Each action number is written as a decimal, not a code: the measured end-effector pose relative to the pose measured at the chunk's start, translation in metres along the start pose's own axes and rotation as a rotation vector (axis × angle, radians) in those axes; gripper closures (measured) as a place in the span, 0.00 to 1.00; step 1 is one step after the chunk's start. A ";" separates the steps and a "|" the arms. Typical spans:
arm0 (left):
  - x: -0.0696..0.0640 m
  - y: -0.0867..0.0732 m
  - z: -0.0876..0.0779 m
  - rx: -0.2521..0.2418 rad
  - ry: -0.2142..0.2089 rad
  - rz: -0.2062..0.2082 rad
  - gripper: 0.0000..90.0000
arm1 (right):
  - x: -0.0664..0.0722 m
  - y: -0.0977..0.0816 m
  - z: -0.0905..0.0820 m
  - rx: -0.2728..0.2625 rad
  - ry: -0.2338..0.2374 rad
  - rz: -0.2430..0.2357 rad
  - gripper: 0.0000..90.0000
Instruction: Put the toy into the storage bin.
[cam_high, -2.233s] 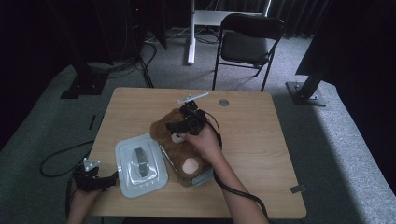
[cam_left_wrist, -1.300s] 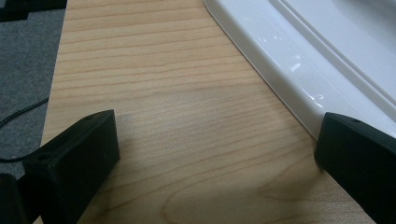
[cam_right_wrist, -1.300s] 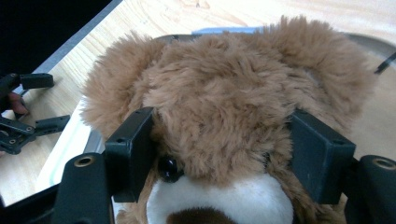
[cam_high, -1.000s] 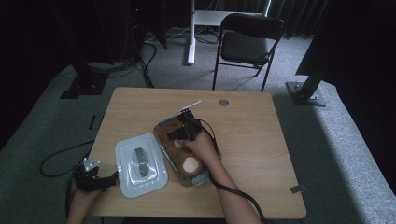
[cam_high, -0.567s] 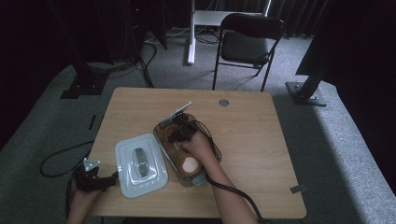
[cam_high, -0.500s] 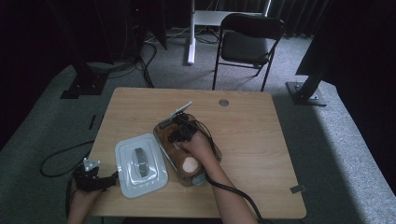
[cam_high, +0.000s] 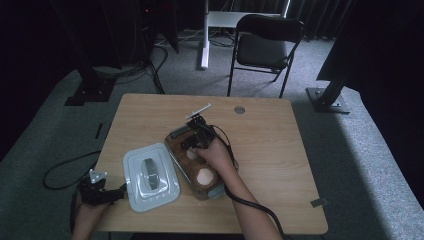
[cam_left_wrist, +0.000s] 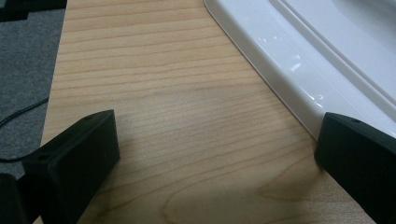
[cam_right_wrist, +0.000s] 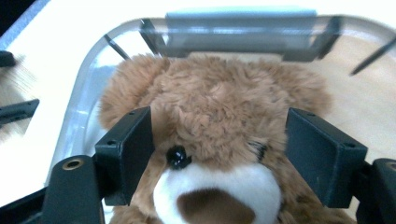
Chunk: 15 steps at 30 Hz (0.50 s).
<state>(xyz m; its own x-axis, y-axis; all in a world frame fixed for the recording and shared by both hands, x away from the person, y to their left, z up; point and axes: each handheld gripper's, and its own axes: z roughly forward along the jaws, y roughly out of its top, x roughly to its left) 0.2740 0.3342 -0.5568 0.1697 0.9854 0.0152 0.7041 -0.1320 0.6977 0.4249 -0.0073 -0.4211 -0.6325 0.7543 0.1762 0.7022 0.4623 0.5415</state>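
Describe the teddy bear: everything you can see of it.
The teddy bear is brown plush with shaggy fur, rounded ears, a black bead eye and a white muzzle with a brown nose. It lies face up inside the clear box, head toward the box's far end, pale paw pads showing in the high view. The right gripper has just been opening; its jaws flank the head, the left one against the fur, the right one apart.
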 end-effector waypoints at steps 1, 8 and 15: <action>0.000 0.000 0.000 -0.002 0.001 -0.001 0.01 | 0.000 -0.001 -0.004 -0.014 -0.002 0.004 0.26; 0.000 0.000 0.000 -0.001 0.001 0.000 0.01 | -0.003 -0.009 -0.029 -0.088 0.042 0.000 0.26; 0.000 0.000 0.000 -0.001 0.001 0.003 0.01 | -0.006 -0.026 -0.049 -0.124 0.045 -0.032 0.27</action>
<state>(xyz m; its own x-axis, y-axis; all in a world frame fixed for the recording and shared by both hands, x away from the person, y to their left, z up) 0.2740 0.3343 -0.5569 0.1708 0.9852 0.0178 0.7031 -0.1345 0.6983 0.3941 -0.0471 -0.3958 -0.6697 0.7174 0.1923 0.6374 0.4223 0.6445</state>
